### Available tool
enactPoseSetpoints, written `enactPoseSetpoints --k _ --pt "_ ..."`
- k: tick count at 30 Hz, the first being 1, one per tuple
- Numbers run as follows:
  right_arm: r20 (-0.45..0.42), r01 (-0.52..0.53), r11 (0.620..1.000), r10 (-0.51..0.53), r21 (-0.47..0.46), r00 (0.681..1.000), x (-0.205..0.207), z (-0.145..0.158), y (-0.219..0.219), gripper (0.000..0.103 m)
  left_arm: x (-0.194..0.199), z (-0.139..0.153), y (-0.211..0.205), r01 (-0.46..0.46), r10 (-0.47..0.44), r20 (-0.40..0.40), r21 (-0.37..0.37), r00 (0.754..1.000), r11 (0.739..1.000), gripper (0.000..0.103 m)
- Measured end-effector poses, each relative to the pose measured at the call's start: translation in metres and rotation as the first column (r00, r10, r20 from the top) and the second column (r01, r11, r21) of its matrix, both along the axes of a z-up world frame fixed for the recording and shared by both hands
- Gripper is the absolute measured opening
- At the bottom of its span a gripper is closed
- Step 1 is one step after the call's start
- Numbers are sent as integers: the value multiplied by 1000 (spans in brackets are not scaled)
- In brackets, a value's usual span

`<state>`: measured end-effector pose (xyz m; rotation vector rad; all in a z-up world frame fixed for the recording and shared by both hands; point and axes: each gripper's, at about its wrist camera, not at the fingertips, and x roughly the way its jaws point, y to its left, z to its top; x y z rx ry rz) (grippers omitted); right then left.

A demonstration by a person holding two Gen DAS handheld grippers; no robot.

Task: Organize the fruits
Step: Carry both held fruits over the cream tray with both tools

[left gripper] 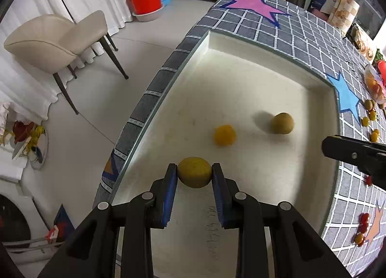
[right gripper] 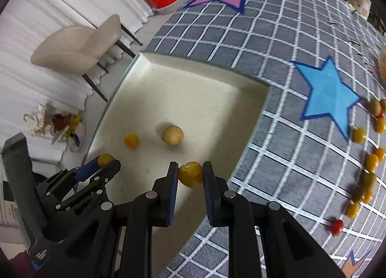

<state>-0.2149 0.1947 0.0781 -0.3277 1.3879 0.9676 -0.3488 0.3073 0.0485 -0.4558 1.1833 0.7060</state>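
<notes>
Fruit (left gripper: 194, 175) clamped in left tool (left gripper: 195, 174); right tool (right gripper: 190, 173) clamps another.

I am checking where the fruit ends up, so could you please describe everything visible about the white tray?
The white tray is a shallow, square-looking box with low upright walls and a matte, foam-like cream surface bearing faint scuffs. It lies flat on the checked tablecloth, at the table edge nearest the chair. Two loose fruits rest on its floor: a small orange one and a larger tan one, apart from each other. Each hand-held gripper, left and right, holds a fruit above it.
</notes>
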Motion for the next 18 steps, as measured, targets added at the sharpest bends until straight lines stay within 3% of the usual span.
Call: enactPoseSetpoints --k 18 --pt "13 -46 997 47 -61 999 -12 -32 24 23 3 -11 2 4 -3 -37 24 999 1000 31"
